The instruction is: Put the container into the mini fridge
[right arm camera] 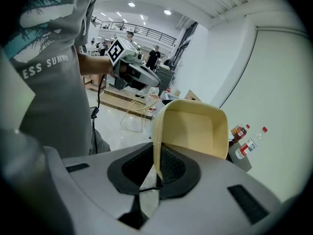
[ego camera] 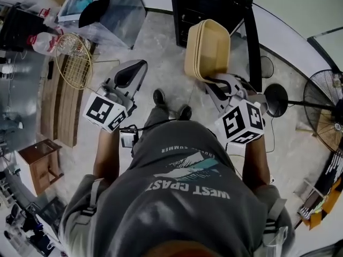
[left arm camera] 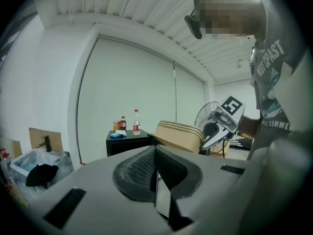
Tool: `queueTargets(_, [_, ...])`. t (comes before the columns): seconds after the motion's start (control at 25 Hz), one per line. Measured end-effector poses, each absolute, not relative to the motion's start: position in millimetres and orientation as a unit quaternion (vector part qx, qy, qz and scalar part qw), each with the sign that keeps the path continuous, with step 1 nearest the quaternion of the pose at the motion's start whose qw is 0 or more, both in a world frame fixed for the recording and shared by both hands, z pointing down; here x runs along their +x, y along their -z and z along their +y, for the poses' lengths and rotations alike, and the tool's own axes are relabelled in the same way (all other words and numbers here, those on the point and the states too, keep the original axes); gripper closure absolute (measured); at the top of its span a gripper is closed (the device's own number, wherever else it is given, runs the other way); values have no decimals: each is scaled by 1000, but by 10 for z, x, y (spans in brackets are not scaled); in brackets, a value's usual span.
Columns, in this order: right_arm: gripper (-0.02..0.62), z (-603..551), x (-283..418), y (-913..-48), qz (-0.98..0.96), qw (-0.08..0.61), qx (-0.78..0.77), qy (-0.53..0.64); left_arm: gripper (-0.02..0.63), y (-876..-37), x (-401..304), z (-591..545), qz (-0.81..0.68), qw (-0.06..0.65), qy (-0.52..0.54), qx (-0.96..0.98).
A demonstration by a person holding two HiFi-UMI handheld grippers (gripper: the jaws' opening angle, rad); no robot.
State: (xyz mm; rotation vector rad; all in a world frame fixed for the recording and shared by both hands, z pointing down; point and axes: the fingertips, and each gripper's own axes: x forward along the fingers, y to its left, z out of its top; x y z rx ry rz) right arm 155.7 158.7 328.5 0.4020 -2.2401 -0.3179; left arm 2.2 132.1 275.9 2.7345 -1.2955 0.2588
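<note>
A tan plastic container (ego camera: 209,47) hangs tilted on its side in front of me, and my right gripper (ego camera: 215,82) is shut on its rim. In the right gripper view the container's wall (right arm camera: 195,131) rises straight out of the right gripper (right arm camera: 157,153). Just beyond it stands the black mini fridge (ego camera: 209,7), whose top (left arm camera: 129,140) carries bottles. My left gripper (ego camera: 131,69) is held to the left of the container, apart from it. Its jaws meet, with nothing between them (left arm camera: 155,153). The left gripper view also takes in the container (left arm camera: 178,136) and the right gripper (left arm camera: 217,126).
A standing fan (ego camera: 324,103) and a round black base (ego camera: 276,99) stand on the floor at the right. A wire basket (ego camera: 75,60), a clear plastic bin (ego camera: 102,7) and a small wooden table (ego camera: 40,162) are at the left. Bottles (left arm camera: 136,123) stand on the fridge.
</note>
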Motion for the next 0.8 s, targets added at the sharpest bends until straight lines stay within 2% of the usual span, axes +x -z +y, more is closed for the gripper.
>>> queueTargets(0.36, [548,1340,1428,-3352,-879,425,186,108,591,-2801,41,857,-379,51,-74,921])
queueTargets(0.8, [548,886,1014,-3364,-865,442,223,88,591,-2753,-343,219,-338,47,-62,938])
